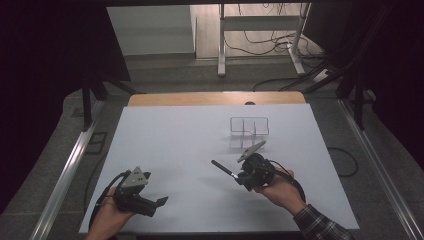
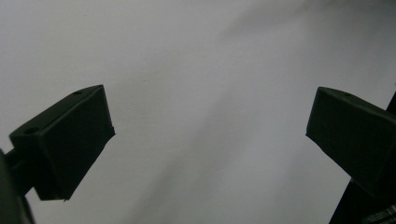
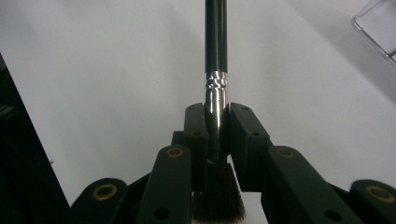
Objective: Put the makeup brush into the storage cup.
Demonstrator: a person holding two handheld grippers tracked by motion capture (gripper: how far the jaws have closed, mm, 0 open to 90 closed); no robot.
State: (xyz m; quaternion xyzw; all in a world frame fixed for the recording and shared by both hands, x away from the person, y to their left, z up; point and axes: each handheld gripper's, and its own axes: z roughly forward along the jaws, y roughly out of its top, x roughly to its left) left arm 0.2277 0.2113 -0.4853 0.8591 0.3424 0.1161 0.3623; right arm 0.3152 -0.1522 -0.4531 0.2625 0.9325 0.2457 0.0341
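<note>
Black-handled makeup brush [image 3: 216, 46] with silver metal ferrule and dark bristles — clamped at the ferrule by the right gripper [image 3: 217, 126], handle pointing away over the white table sheet [image 1: 175, 145]. Clear wire-edged compartment organiser [image 1: 249, 126] stood near, beyond it. Left gripper [image 2: 208, 135] — jaws apart, holding nothing.

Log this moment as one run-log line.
right hand-held gripper: shut on brush at its metal ferrule, handle pointing away | left hand-held gripper: open, nothing between | clear organizer: on white table

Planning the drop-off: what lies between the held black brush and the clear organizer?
Nothing: the high view shows bare white table between black brush and clear organizer.
</note>
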